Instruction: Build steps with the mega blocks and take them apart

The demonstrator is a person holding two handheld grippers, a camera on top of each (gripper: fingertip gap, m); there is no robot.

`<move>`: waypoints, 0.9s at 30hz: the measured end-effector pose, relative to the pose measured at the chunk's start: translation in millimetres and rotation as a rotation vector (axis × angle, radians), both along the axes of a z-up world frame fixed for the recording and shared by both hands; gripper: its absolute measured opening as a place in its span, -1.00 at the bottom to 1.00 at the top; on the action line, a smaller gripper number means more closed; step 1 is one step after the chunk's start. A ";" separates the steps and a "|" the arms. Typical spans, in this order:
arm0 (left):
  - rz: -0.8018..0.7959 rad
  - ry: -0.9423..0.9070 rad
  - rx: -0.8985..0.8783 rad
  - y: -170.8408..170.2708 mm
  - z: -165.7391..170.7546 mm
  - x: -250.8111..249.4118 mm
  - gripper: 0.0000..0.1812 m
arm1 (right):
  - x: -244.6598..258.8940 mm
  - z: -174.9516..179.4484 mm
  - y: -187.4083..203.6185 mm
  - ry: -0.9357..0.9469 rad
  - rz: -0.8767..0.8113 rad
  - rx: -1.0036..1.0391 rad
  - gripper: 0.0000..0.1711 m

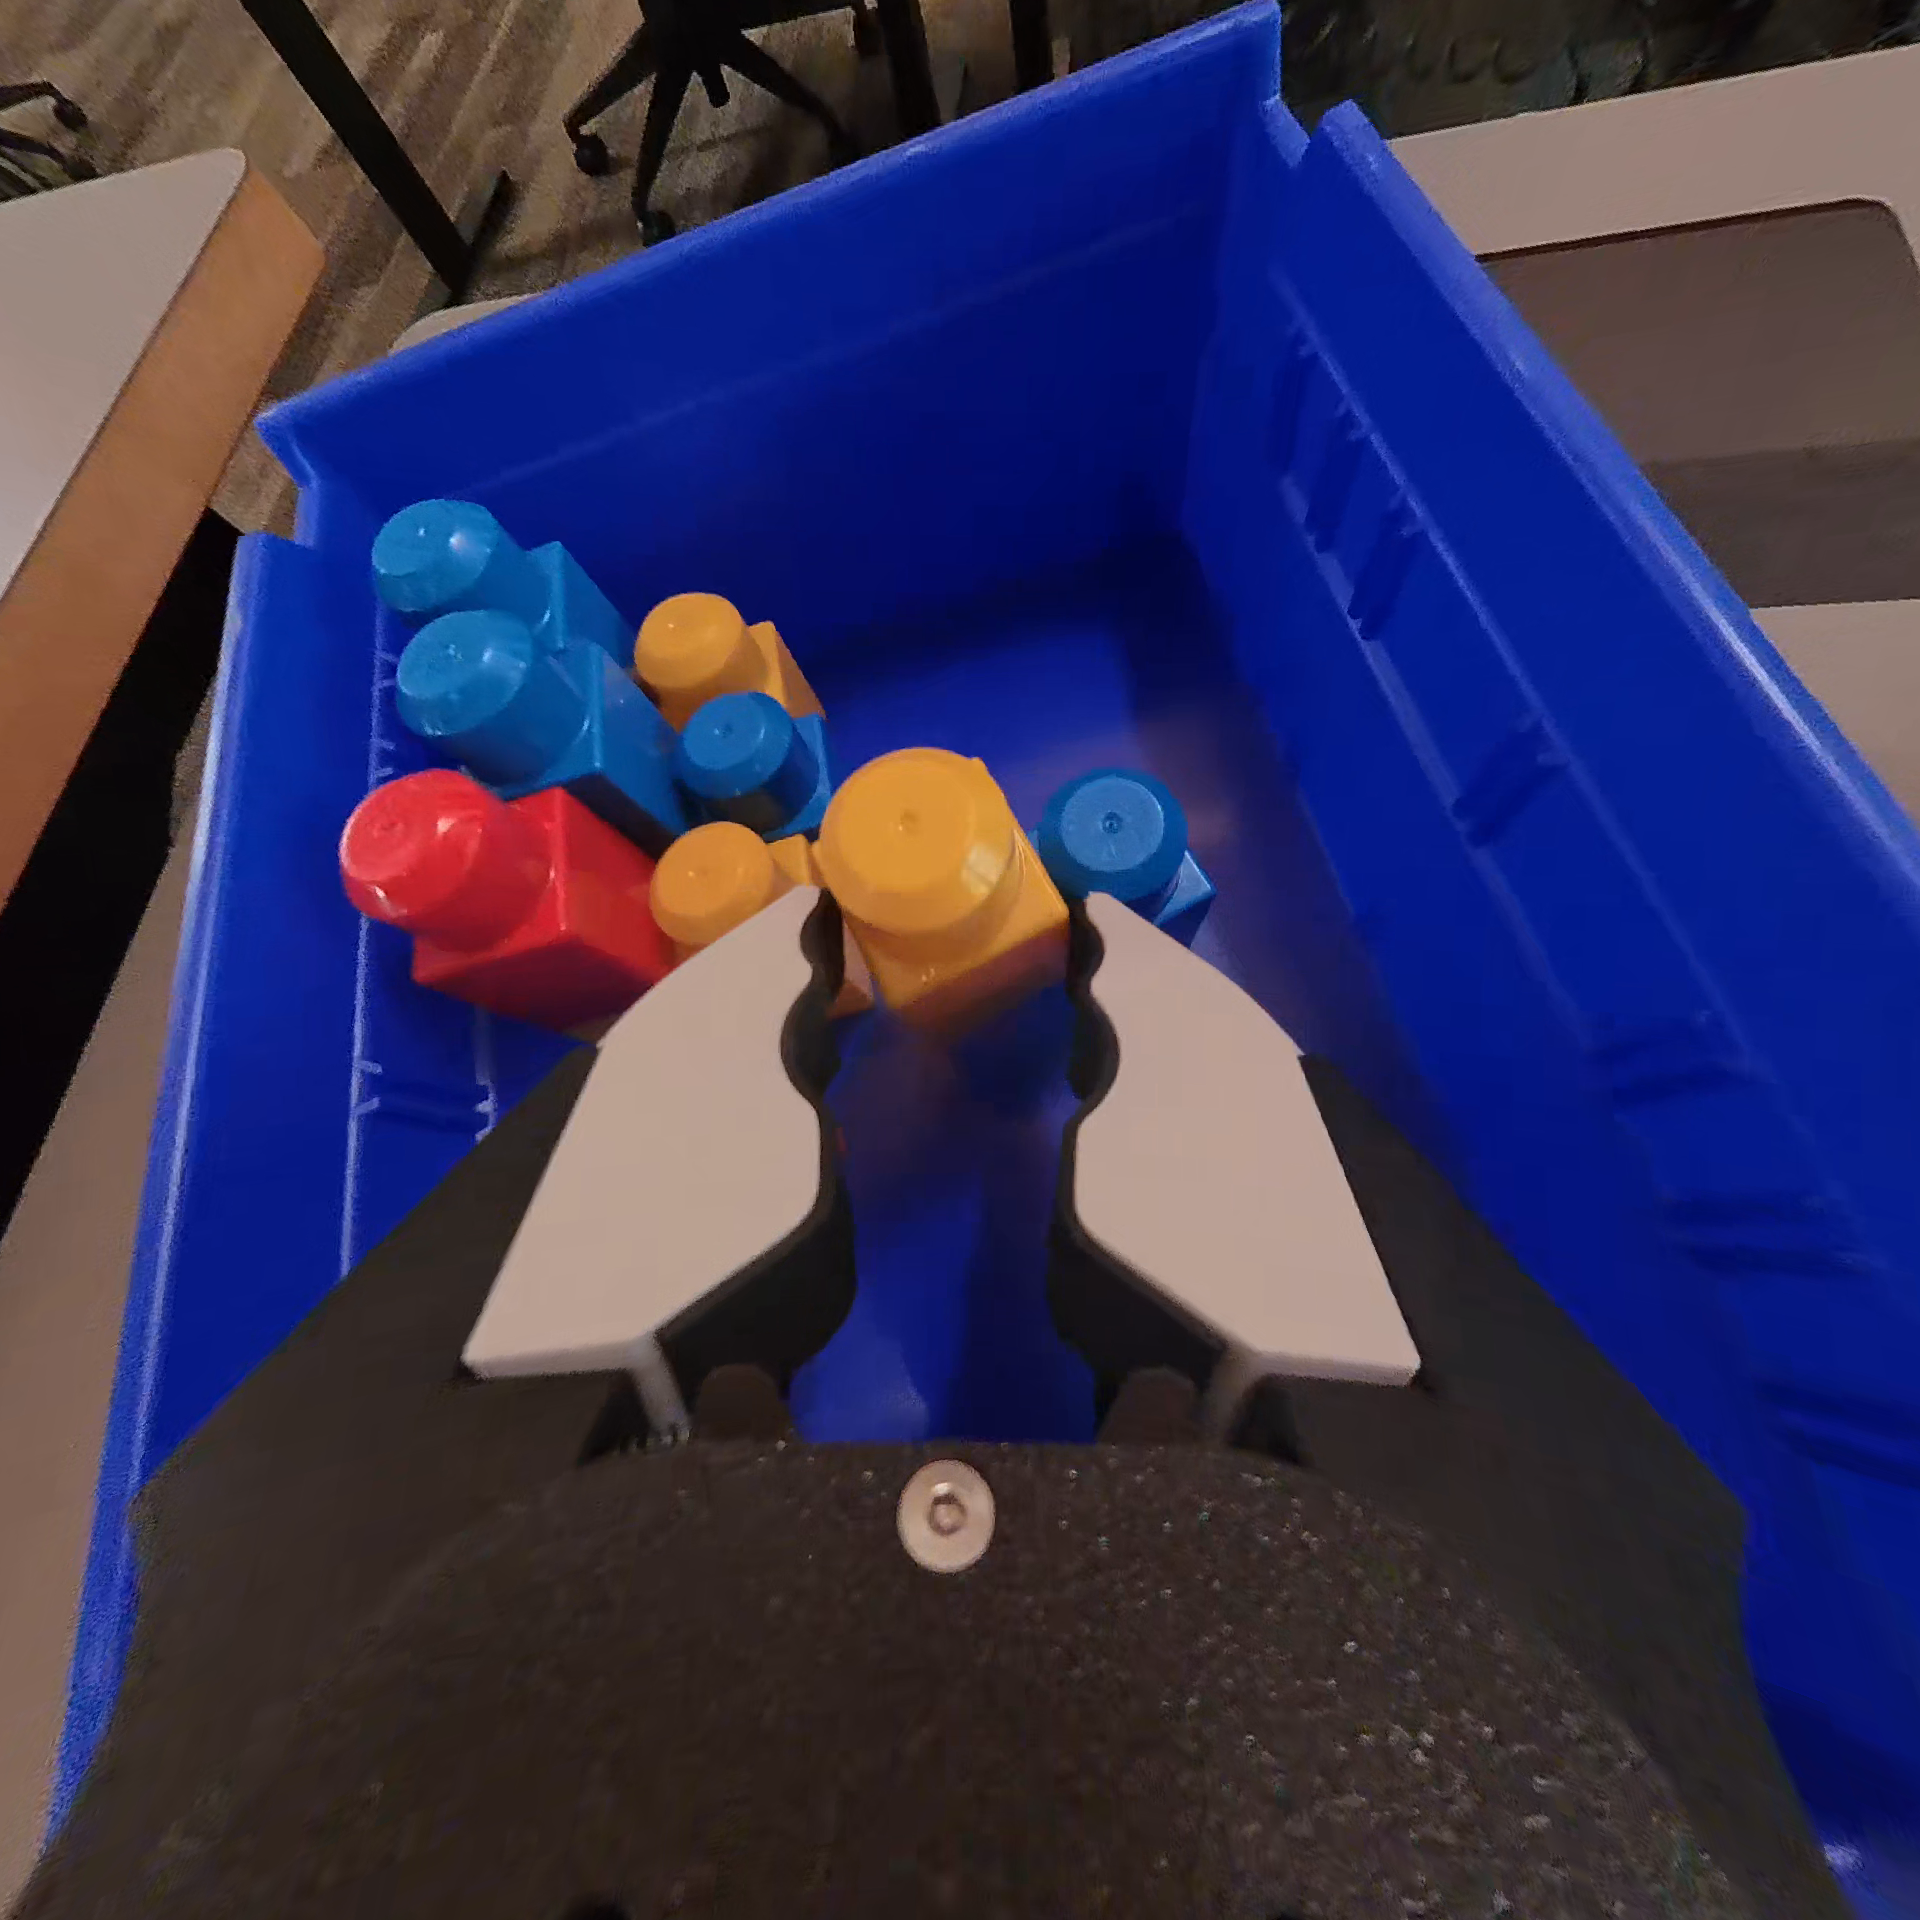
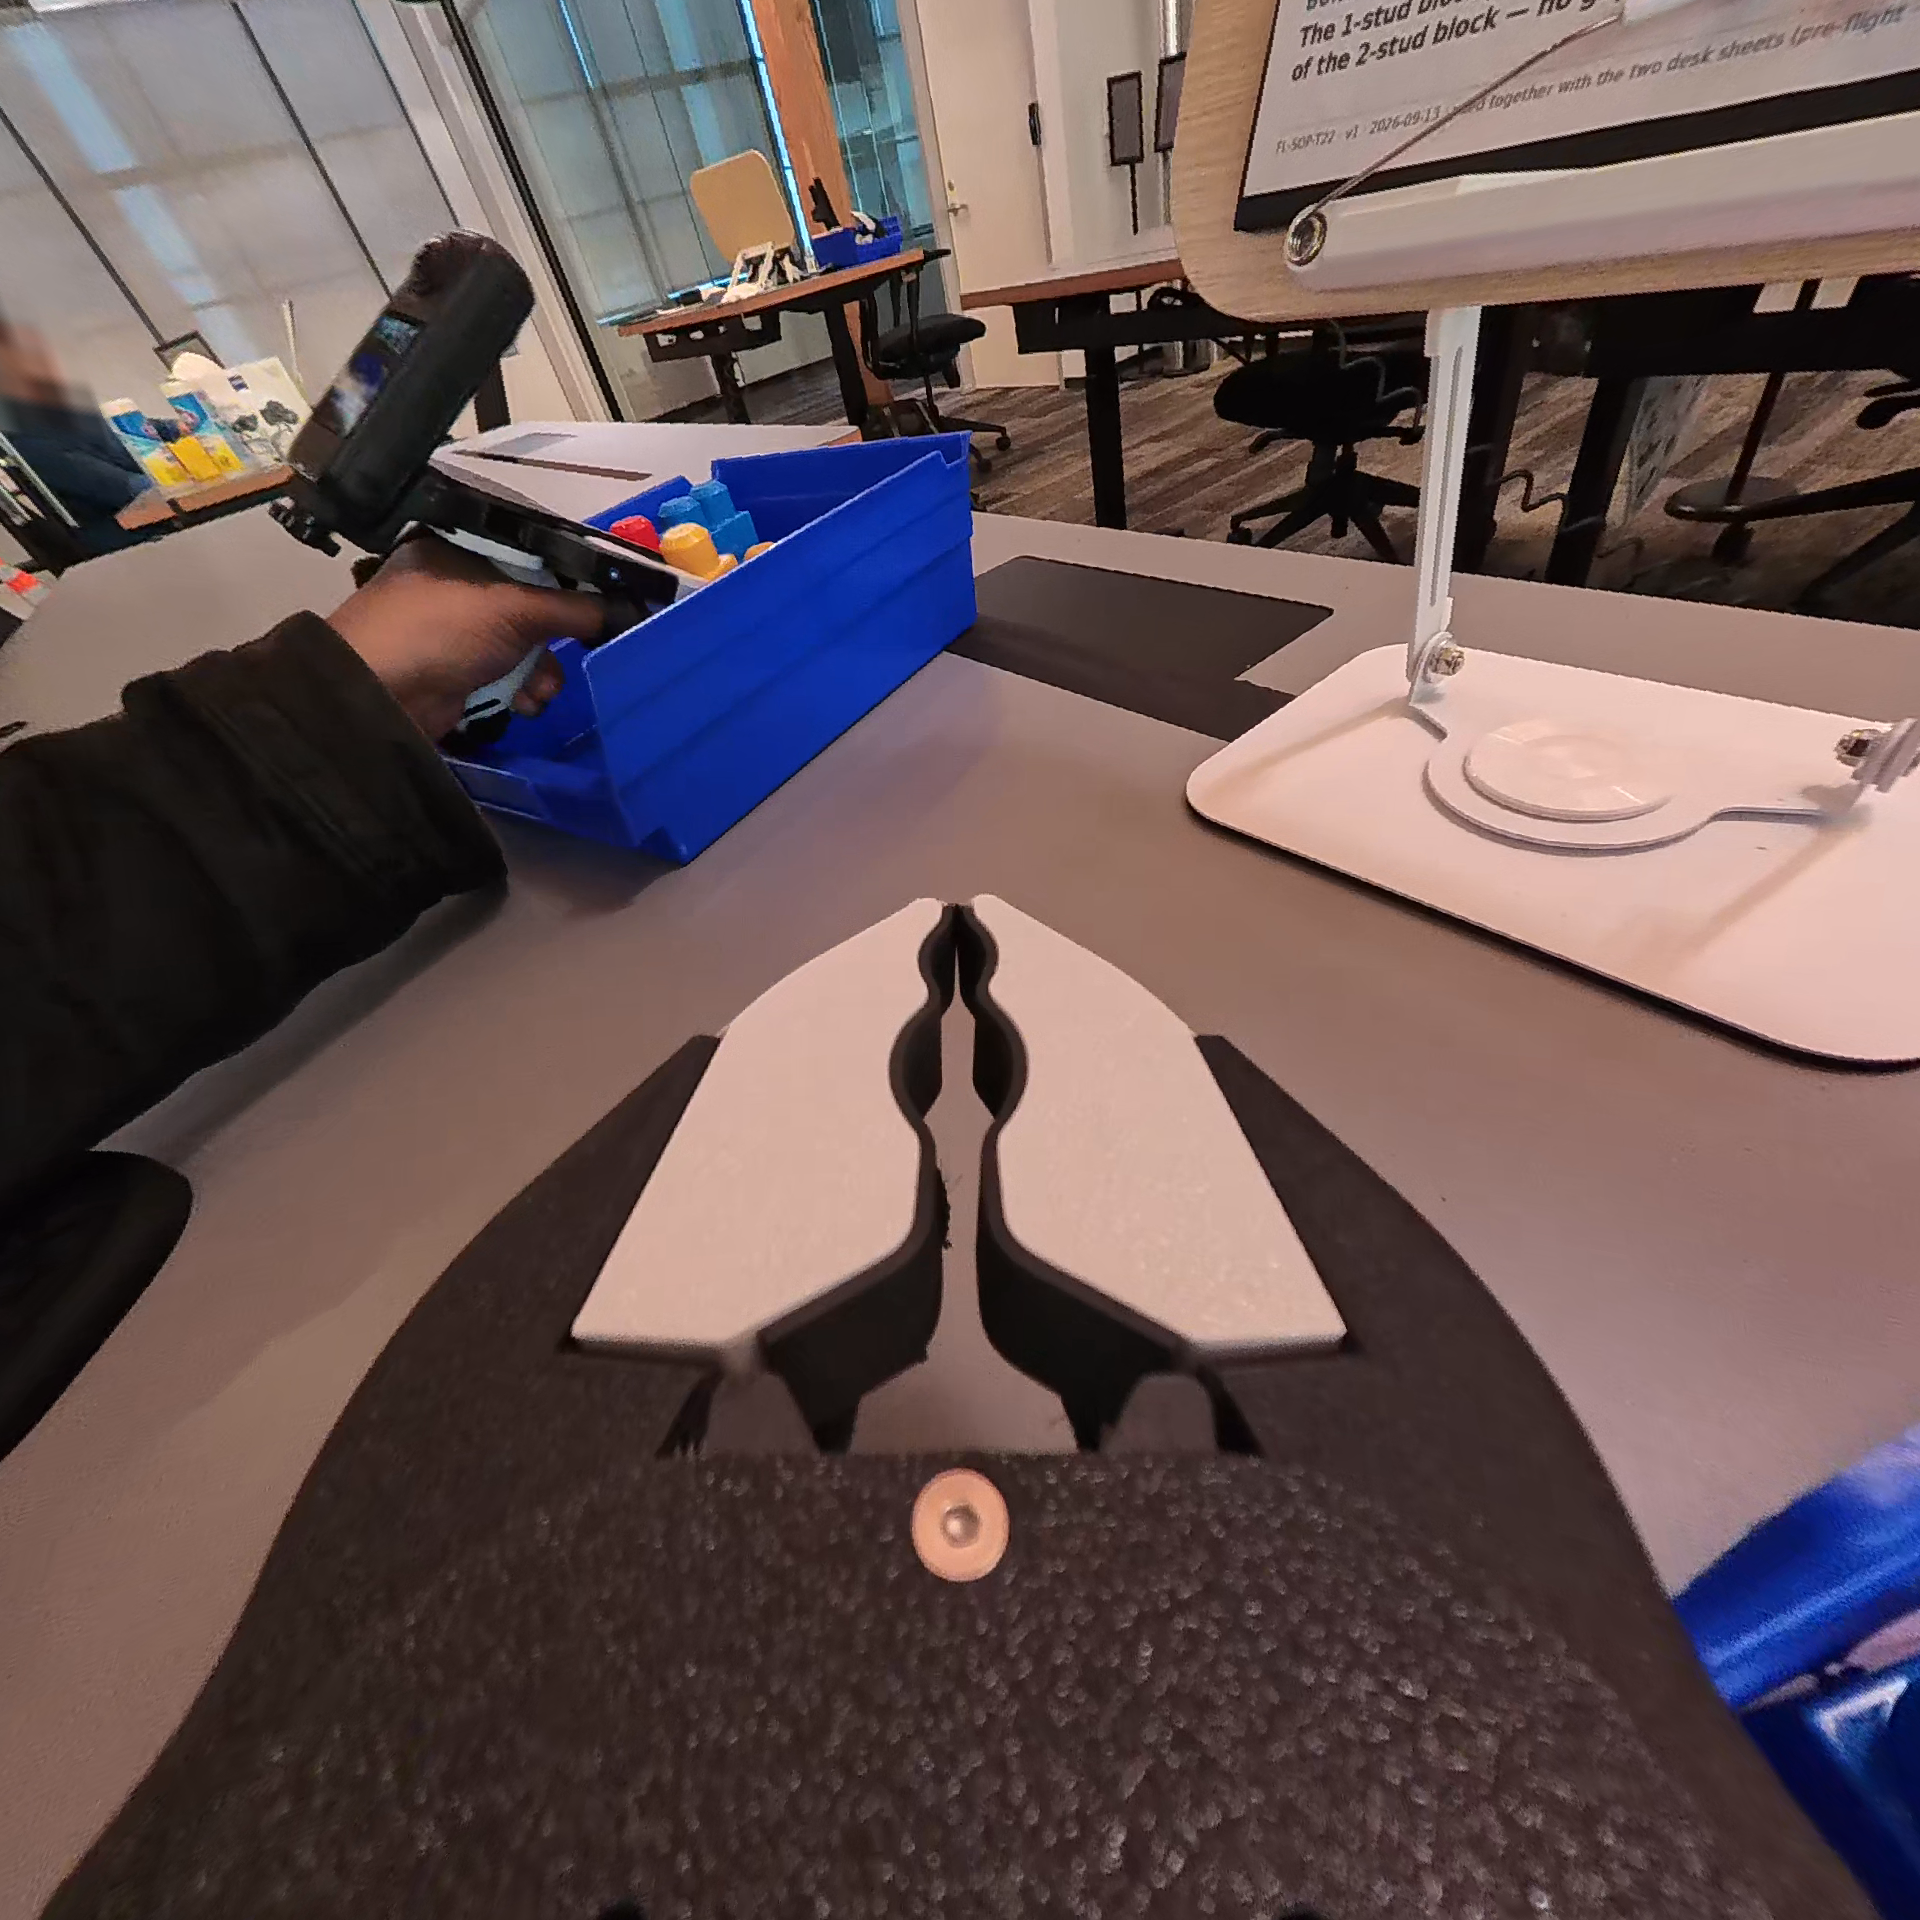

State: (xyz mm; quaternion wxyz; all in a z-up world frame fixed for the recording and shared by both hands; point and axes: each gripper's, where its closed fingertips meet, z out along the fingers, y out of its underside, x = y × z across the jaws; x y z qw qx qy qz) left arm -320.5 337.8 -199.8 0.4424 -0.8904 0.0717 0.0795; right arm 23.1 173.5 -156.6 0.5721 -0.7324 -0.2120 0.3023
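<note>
My left gripper (image 1: 945, 925) is inside the blue bin (image 1: 1455, 727), shut on a one-stud yellow block (image 1: 940, 883) and holding it above the bin floor. Behind it lie a red block (image 1: 499, 894), a two-stud blue block (image 1: 509, 655), two more yellow blocks (image 1: 707, 649) and small blue blocks (image 1: 1122, 842). My right gripper (image 2: 958, 914) is shut and empty, low over the grey table (image 2: 520, 1039). In the right wrist view the bin (image 2: 790, 655) sits to the far left, with the left gripper (image 2: 665, 566) and a sleeved hand reaching into it.
A white stand base (image 2: 1610, 831) carrying a printed sheet stands on the table at the right. A dark mat (image 2: 1132, 634) lies behind the bin. Another blue object (image 2: 1808, 1621) shows at the lower right edge. Desks and office chairs stand beyond the table. One gripper's finger ends stand about 40 cm off the other's.
</note>
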 end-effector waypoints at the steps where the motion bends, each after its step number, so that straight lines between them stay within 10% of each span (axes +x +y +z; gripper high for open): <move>1: -0.002 0.009 0.006 -1.0 1.2 0.0 -0.54 | 0.4 -0.2 0.0 0.000 -0.001 0.001 -1.00; 9: -0.115 -0.129 0.293 -18.0 83.2 22.6 -0.56 | 0.0 8.9 -3.3 -0.015 0.007 0.090 -1.00; 17: -0.548 -0.640 0.476 -80.8 186.8 124.8 -0.57 | -2.1 29.4 -12.3 -0.029 0.013 0.256 -1.00; 27: -0.974 -0.816 0.209 -136.9 147.1 264.5 -0.57 | -6.3 38.0 -14.9 -0.180 -0.029 0.391 -0.36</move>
